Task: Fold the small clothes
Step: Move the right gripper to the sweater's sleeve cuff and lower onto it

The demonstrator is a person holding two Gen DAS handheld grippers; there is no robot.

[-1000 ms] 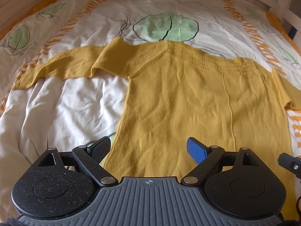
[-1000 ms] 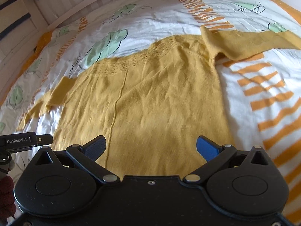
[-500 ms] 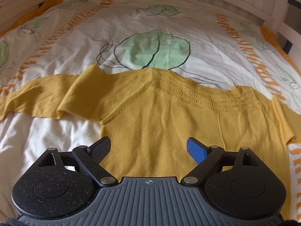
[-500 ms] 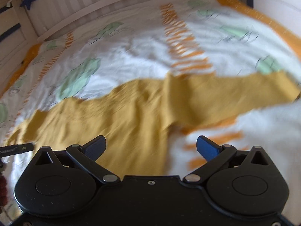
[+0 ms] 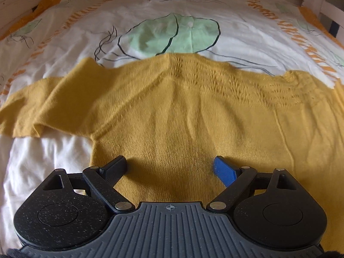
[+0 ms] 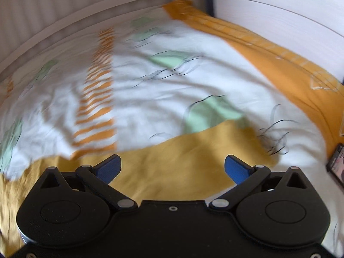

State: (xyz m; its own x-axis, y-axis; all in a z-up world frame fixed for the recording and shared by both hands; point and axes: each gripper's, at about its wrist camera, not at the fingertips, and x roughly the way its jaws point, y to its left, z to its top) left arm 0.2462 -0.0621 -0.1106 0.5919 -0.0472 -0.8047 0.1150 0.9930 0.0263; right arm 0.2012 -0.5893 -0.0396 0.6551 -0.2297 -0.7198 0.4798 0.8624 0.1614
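Across the middle of the left wrist view, a mustard-yellow knitted sweater [image 5: 193, 118] lies flat on a white duvet cover printed with pale green leaves and orange dashes [image 5: 172, 21]. Its neckline, with a band of openwork stitches, points toward the top of the frame, and its body runs down toward the bottom edge, so the long axis of the body runs top to bottom. One sleeve stretches out level toward the left edge of the frame, its underside slightly rolled over the white cloth. A thin raised crease runs down the body at the right.

The left gripper [image 5: 171, 167] hangs at the lower centre just over the sweater's body, its two fingers spread wide with only fabric beneath them and nothing pinched. One finger is black, the other blue.

In the right wrist view, which is blurred, the other sleeve [image 6: 182, 161] lies as a yellow band from the lower left toward the right of centre, ending near a green leaf print. The right gripper [image 6: 173, 167] sits over this sleeve with both blue fingers wide apart, gripping nothing. A white slatted bed frame [image 6: 86, 21] curves along the top. A small dark flat object [image 6: 336, 163] lies at the right edge; what it is I cannot tell.
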